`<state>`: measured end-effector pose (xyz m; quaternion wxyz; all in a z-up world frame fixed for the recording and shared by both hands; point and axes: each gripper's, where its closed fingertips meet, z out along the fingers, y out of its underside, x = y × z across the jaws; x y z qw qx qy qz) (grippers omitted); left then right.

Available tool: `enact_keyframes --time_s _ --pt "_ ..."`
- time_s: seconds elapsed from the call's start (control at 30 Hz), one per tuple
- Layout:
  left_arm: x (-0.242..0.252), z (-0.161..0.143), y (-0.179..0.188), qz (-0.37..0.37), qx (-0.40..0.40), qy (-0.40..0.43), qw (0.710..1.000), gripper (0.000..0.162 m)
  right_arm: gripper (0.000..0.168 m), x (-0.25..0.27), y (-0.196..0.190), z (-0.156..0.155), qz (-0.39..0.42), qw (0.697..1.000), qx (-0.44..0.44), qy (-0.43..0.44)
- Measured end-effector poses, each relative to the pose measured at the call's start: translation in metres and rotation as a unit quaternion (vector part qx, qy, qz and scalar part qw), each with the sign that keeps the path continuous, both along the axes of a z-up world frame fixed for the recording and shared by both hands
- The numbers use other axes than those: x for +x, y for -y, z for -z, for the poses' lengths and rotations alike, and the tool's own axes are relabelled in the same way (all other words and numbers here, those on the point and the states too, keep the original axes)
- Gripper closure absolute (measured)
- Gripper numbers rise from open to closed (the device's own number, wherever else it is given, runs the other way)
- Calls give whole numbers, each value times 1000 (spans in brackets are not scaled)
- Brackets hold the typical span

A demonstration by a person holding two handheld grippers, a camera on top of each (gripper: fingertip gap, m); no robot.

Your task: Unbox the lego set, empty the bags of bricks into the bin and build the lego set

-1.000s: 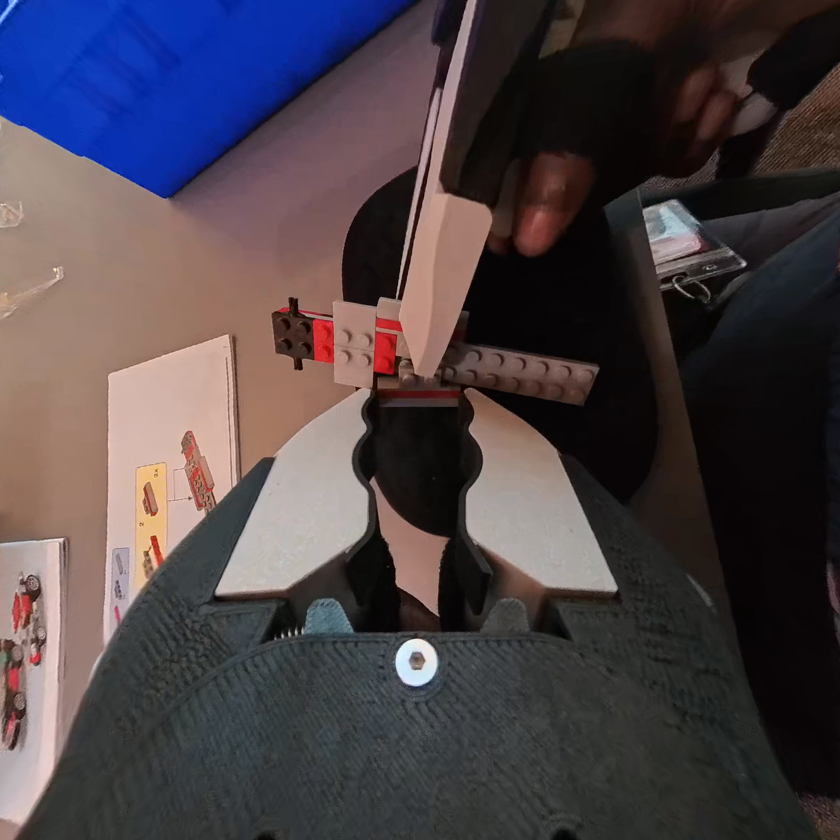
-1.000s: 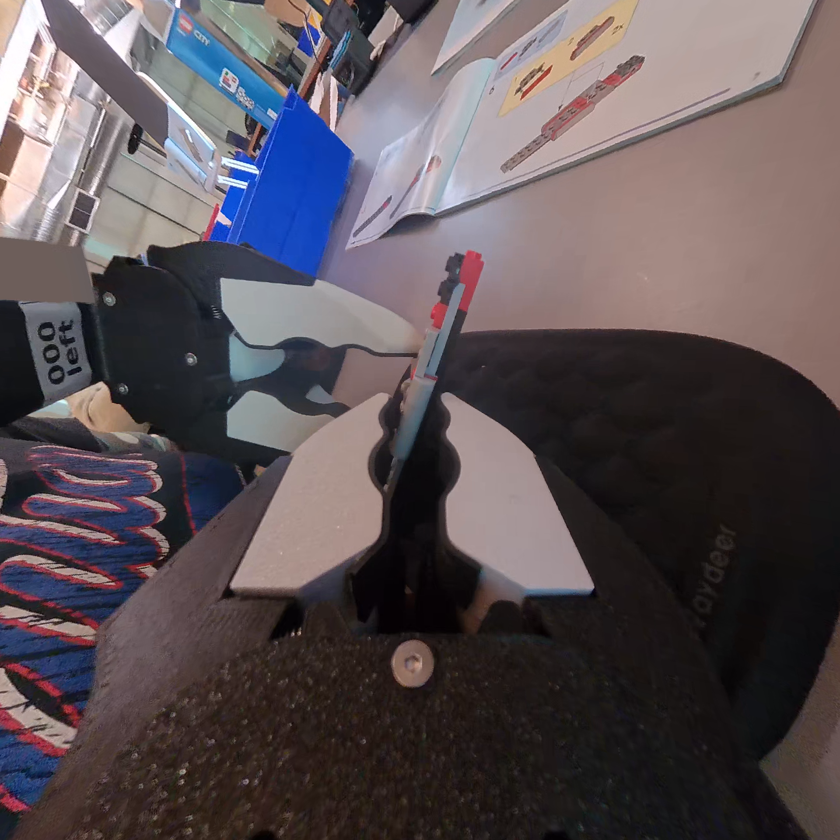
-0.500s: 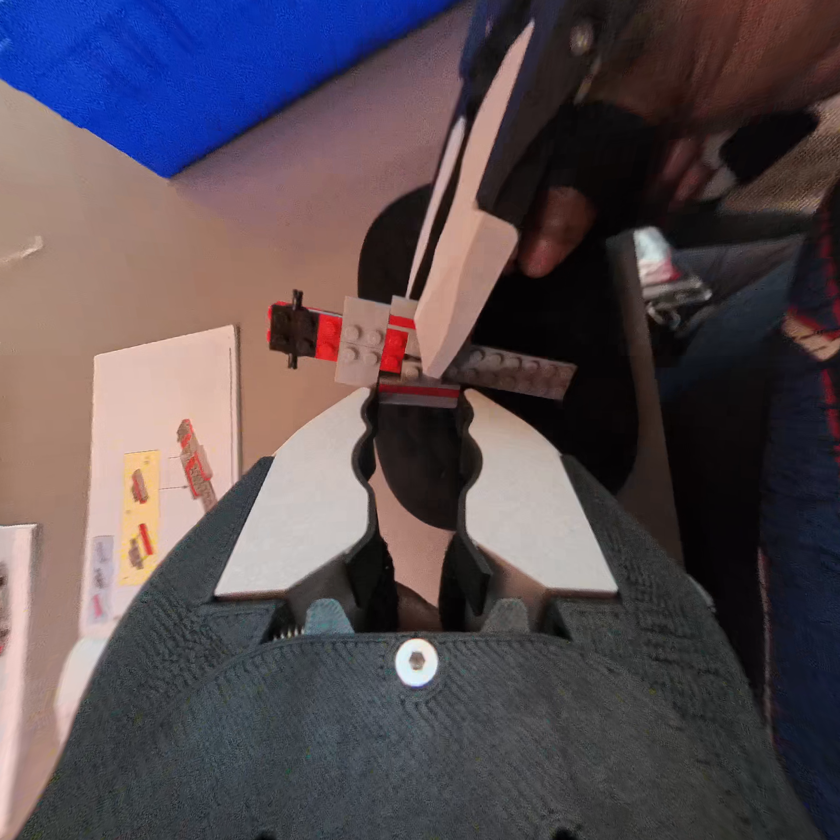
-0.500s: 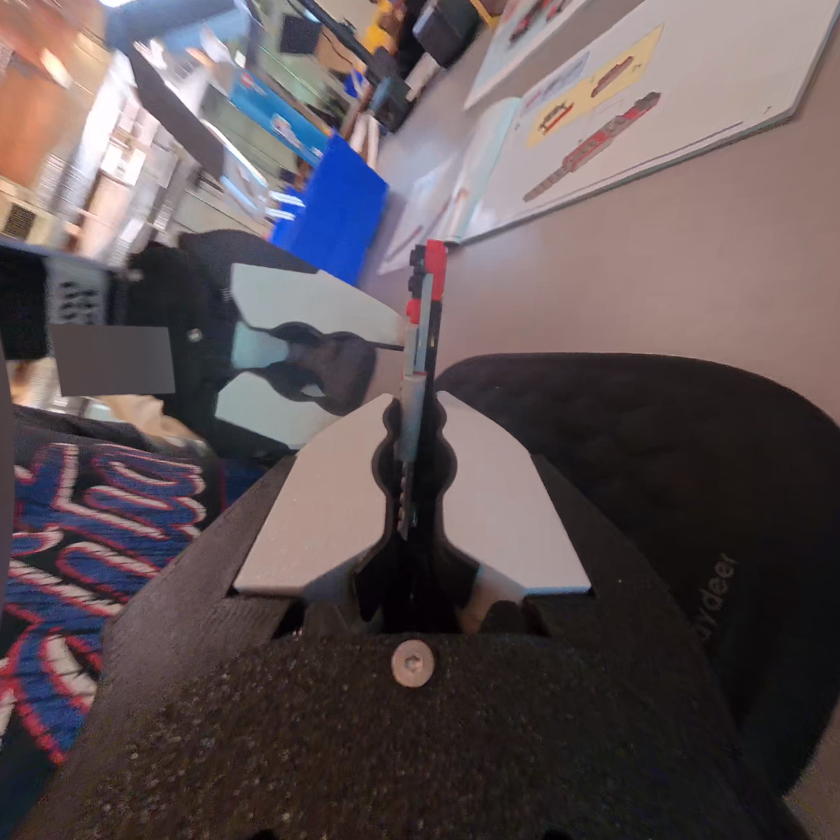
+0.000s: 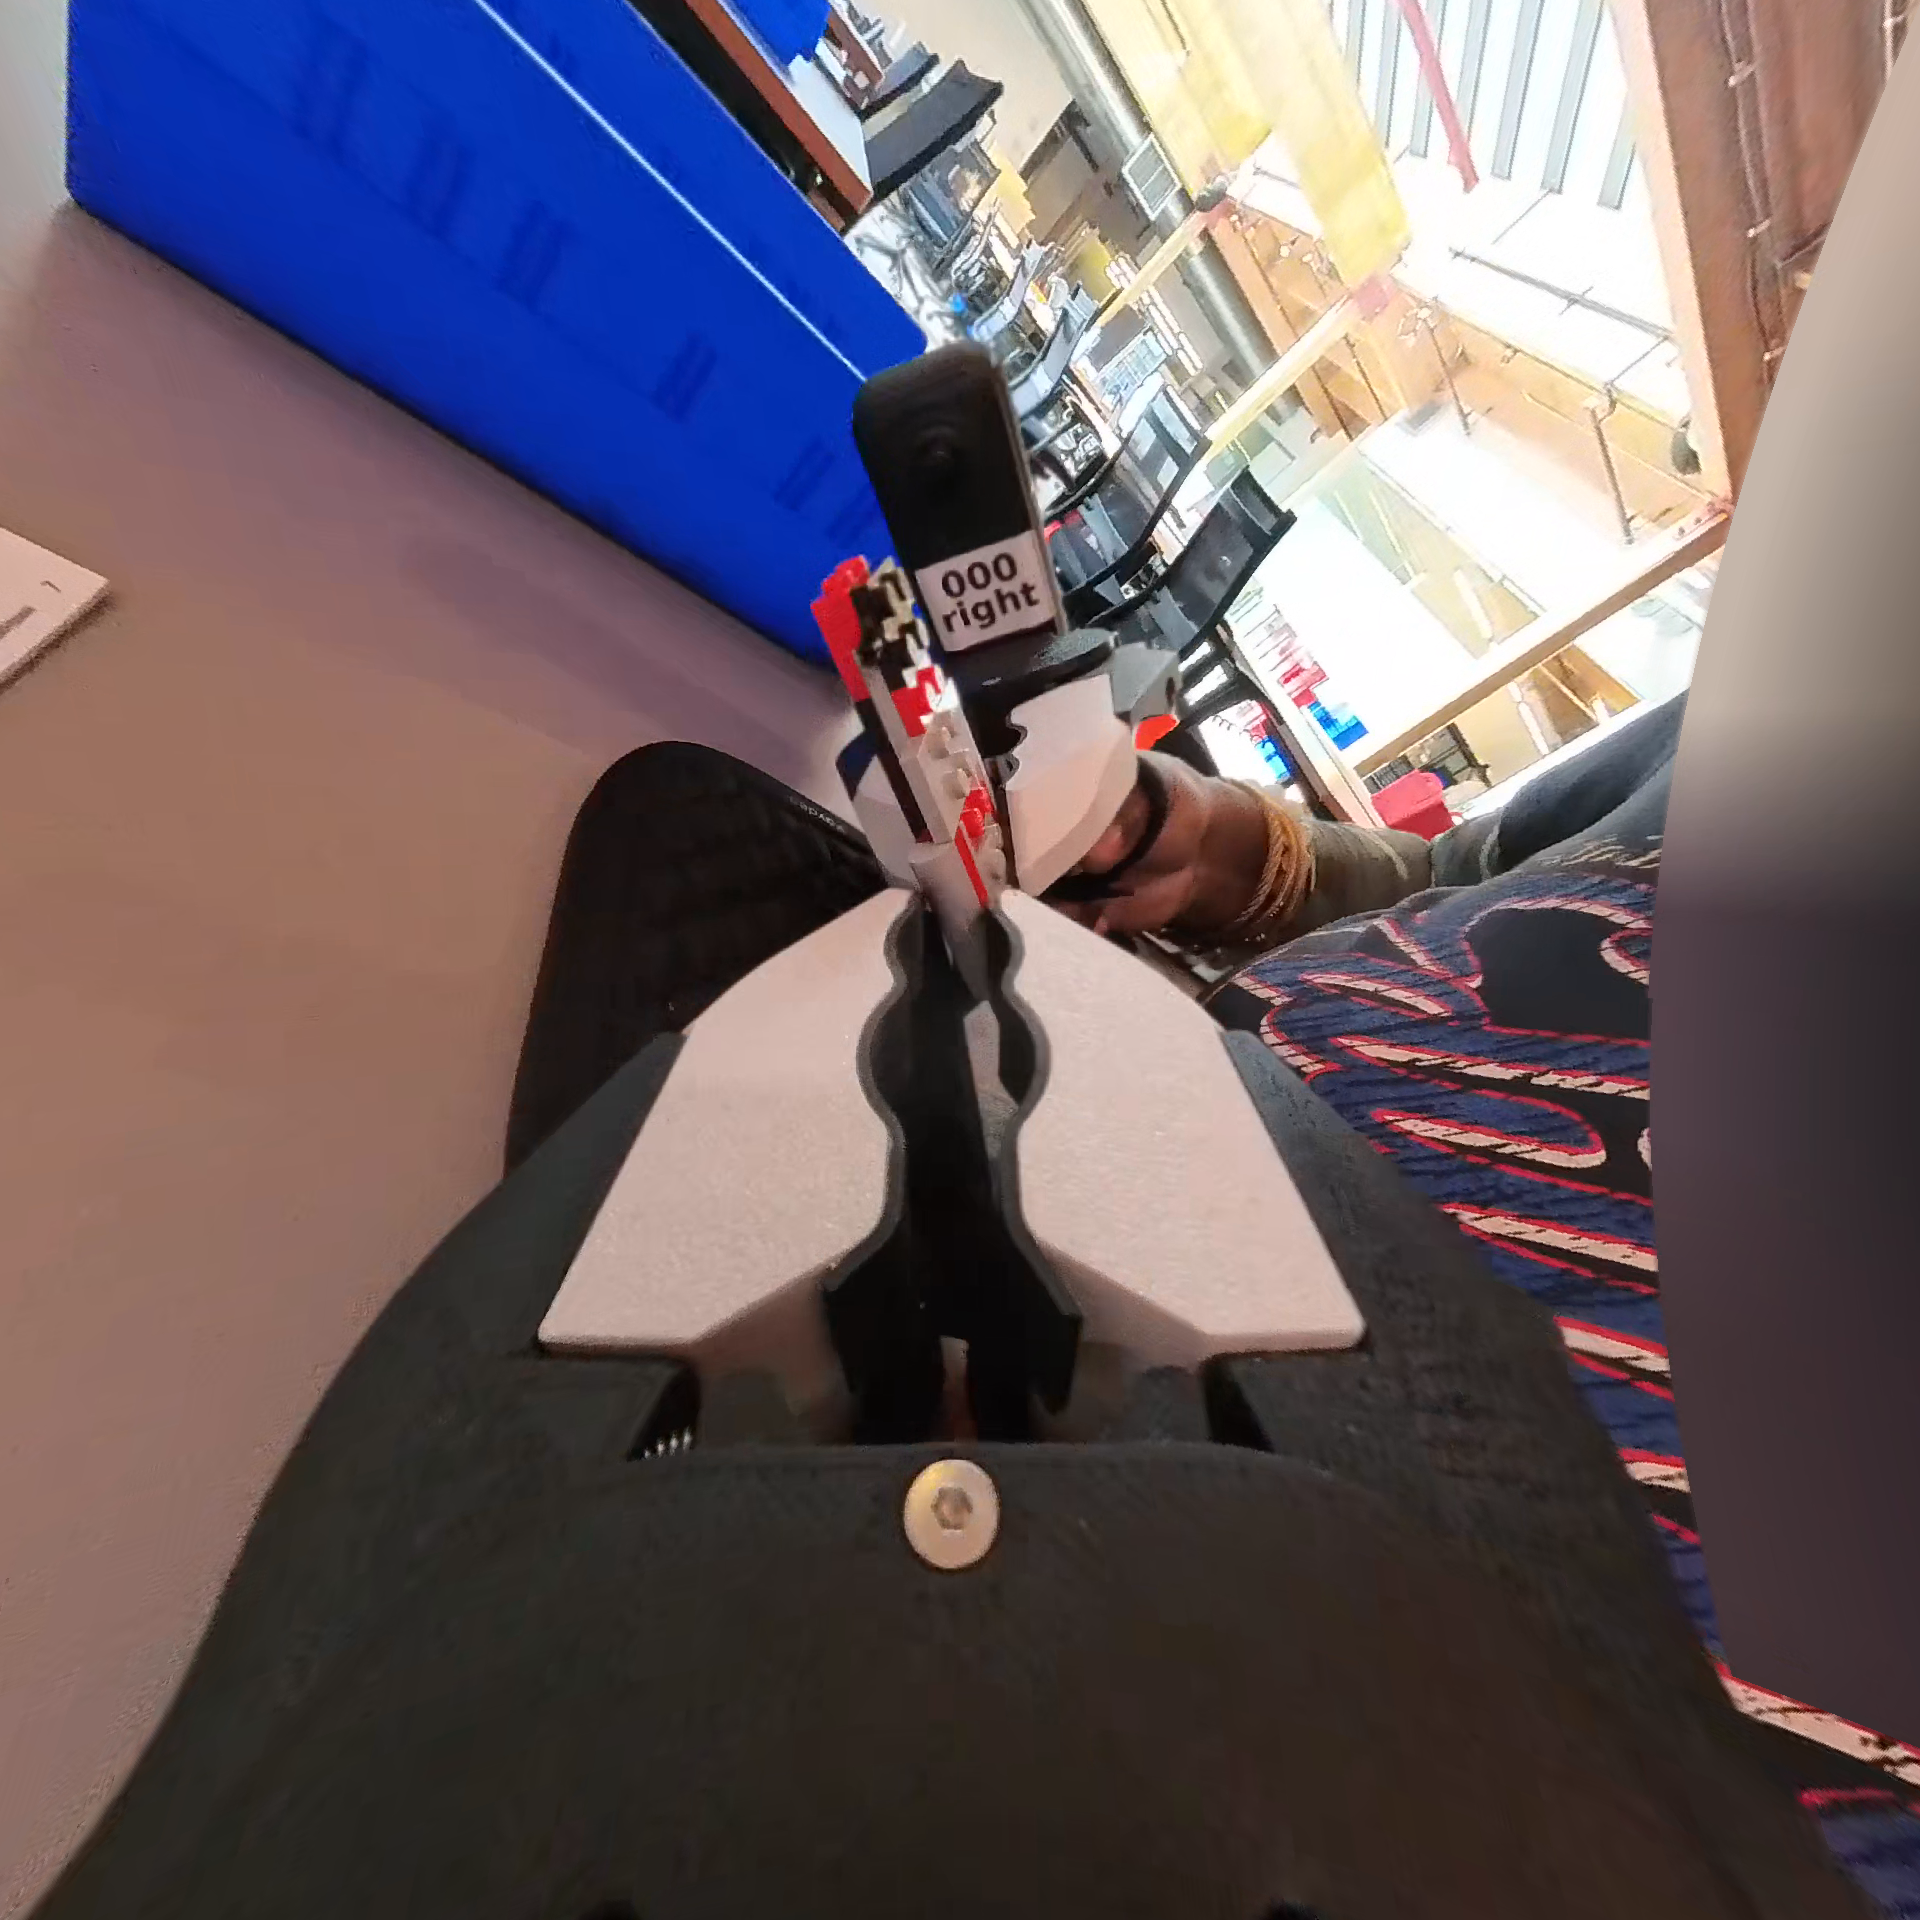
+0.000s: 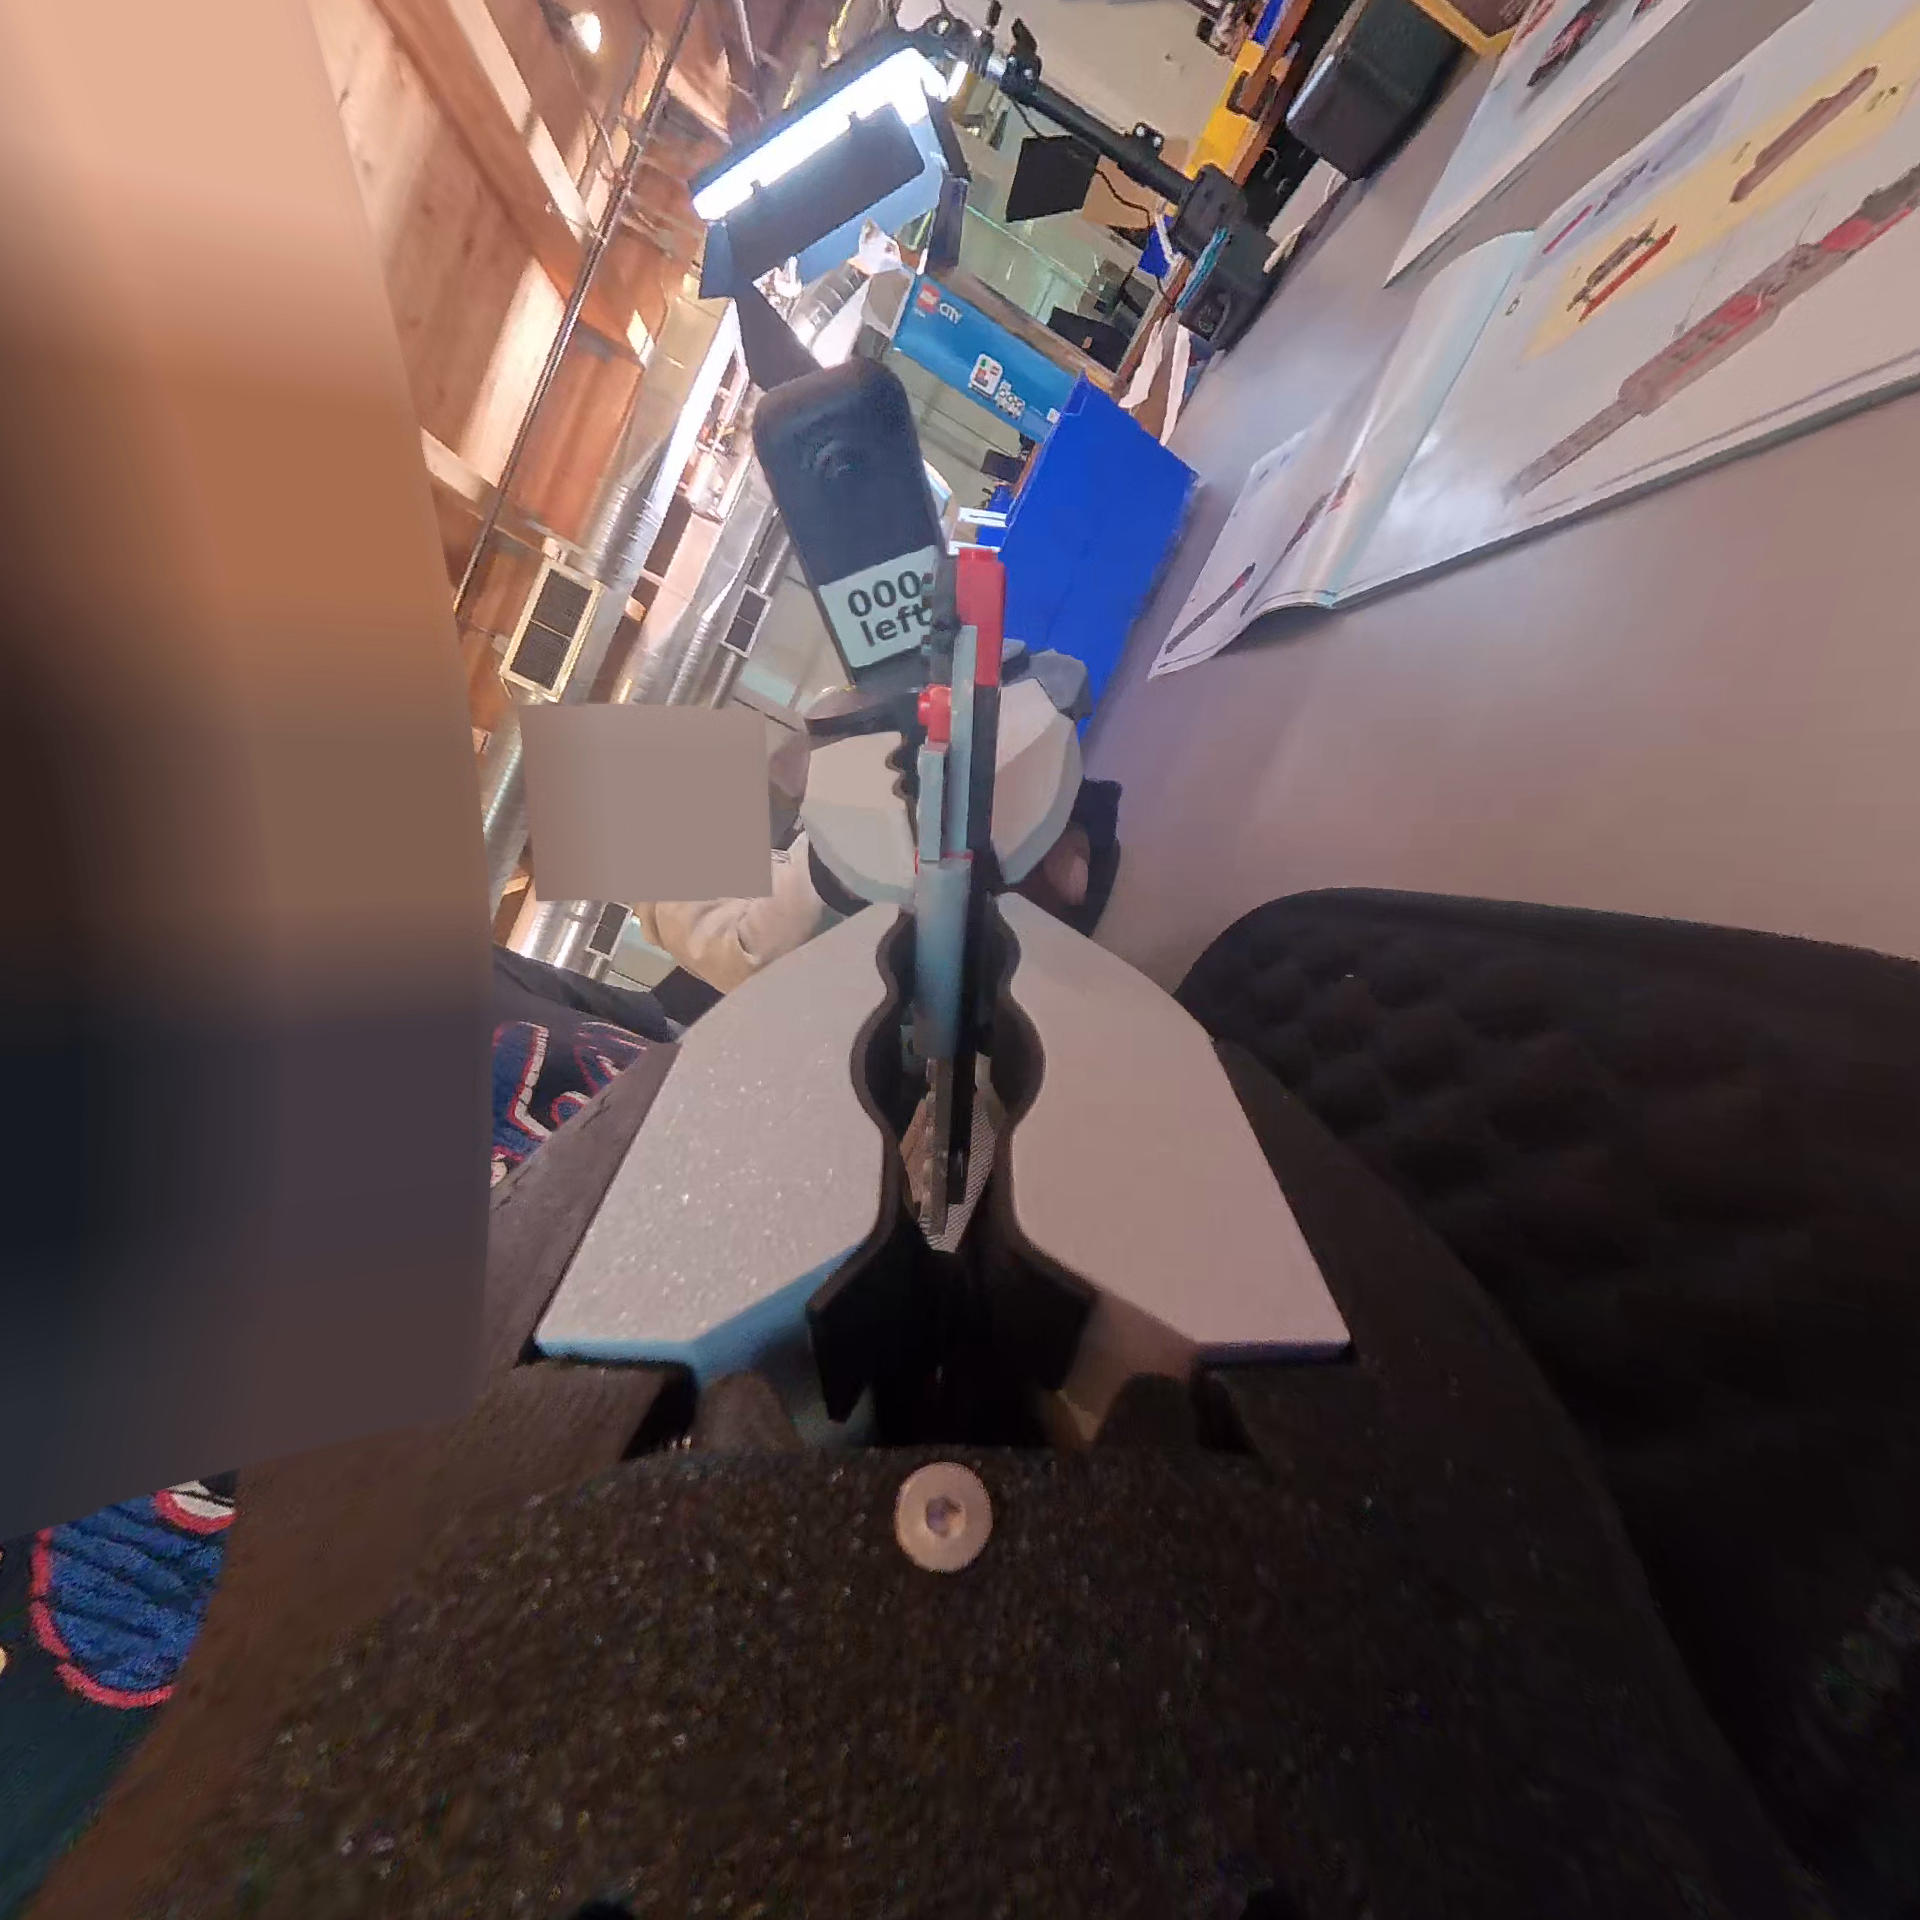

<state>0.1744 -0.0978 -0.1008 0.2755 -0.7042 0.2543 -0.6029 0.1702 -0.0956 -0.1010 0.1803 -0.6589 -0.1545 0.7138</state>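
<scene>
A long thin lego assembly of grey, red and black plates is held in the air between both grippers. In the left wrist view my left gripper is shut on its near grey end, and it points away toward the right gripper just behind. In the right wrist view my right gripper is shut on the assembly, which is seen edge-on and runs down between the fingers. The left gripper faces it from behind the assembly. A blue bin stands on the table beyond.
A black padded mat lies on the grey table under the grippers. An open instruction booklet lies farther out, past the blue bin. A person's patterned sleeve is close on the right of the left view. Less than 4 cm separates the two grippers' tips.
Both grippers have swung round with the assembly and now face each other. The left view sees the assembly end-on instead of flat. Both keep their hold.
</scene>
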Motion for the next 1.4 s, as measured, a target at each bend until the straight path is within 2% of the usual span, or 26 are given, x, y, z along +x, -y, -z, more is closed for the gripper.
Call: enact_keyframes --time_s 0.03,0.33,0.47,0.83,1.1,1.23,1.3,1.33,1.4 --pt "2 -1 2 4 -5 8 1000 150 157 -1 1 -1 -3 1000 4 -2" --pt "3 -4 5 -9 -20 38 999 153 156 -3 5 -3 -13 996 88 27" --pt "2 -1 7 -18 -16 24 999 153 156 -4 7 0 -23 990 128 59" --pt "3 8 6 -64 12 -19 998 152 157 -3 5 7 -14 988 142 63" --pt "5 0 10 -56 -17 32 998 152 156 -1 10 -1 -29 982 179 49" --pt "4 -1 4 -73 -3 22 997 134 156 -1 10 -8 -30 988 150 3" --pt "3 -5 5 -61 -3 39 997 133 156 -3 11 -12 -32 988 153 -7" --pt "3 -7 7 -55 -4 52 997 134 157 -4 11 -12 -30 988 154 -5" --pt "3 -12 10 -52 -2 75 996 151 156 -5 10 -12 -26 987 162 -1"
